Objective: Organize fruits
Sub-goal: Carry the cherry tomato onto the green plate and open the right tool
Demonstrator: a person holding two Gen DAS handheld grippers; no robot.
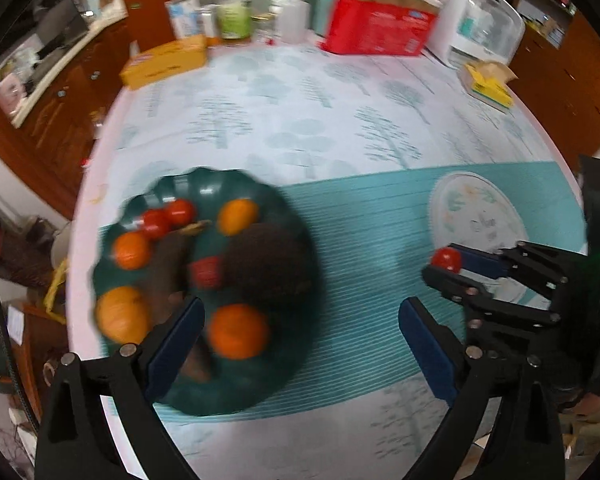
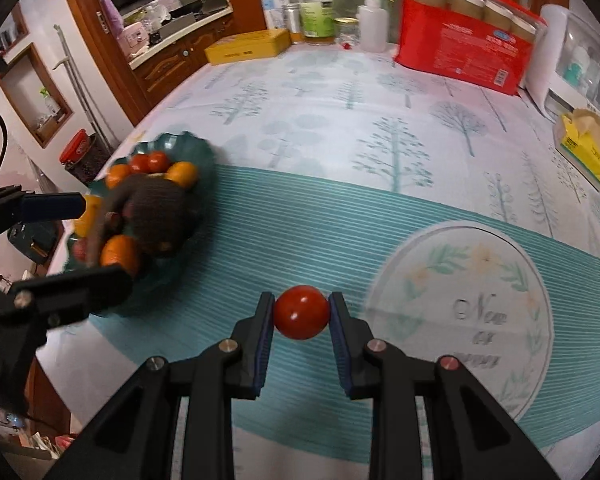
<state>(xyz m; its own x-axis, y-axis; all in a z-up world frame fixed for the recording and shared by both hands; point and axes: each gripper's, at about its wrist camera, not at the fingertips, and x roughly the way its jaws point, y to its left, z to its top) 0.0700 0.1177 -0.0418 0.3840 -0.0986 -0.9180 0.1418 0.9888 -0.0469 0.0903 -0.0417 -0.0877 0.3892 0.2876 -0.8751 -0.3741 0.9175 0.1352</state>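
My right gripper (image 2: 301, 300) is shut on a red tomato (image 2: 301, 314) and holds it above the teal mat, just left of a white flowered plate (image 2: 460, 312). The left wrist view shows that tomato (image 1: 446, 259) in the right gripper (image 1: 440, 264) at the plate's (image 1: 472, 216) near edge. My left gripper (image 1: 302, 344) stands open with nothing between its fingers, over the near side of a dark green bowl (image 1: 268, 384). The bowl holds several oranges (image 1: 240, 332), two tomatoes (image 1: 168, 216) and a brown fuzzy lump (image 1: 264, 264). From the right wrist, the bowl (image 2: 172, 144) is at far left.
A teal striped mat (image 2: 260, 220) lies under the bowl and plate. At the back stand a yellow box (image 2: 248, 46), bottles (image 2: 318, 4), a red package (image 2: 460, 52) and a white appliance (image 2: 580, 64). A yellow tissue pack (image 2: 584, 148) lies right. The table edge runs close behind the bowl.
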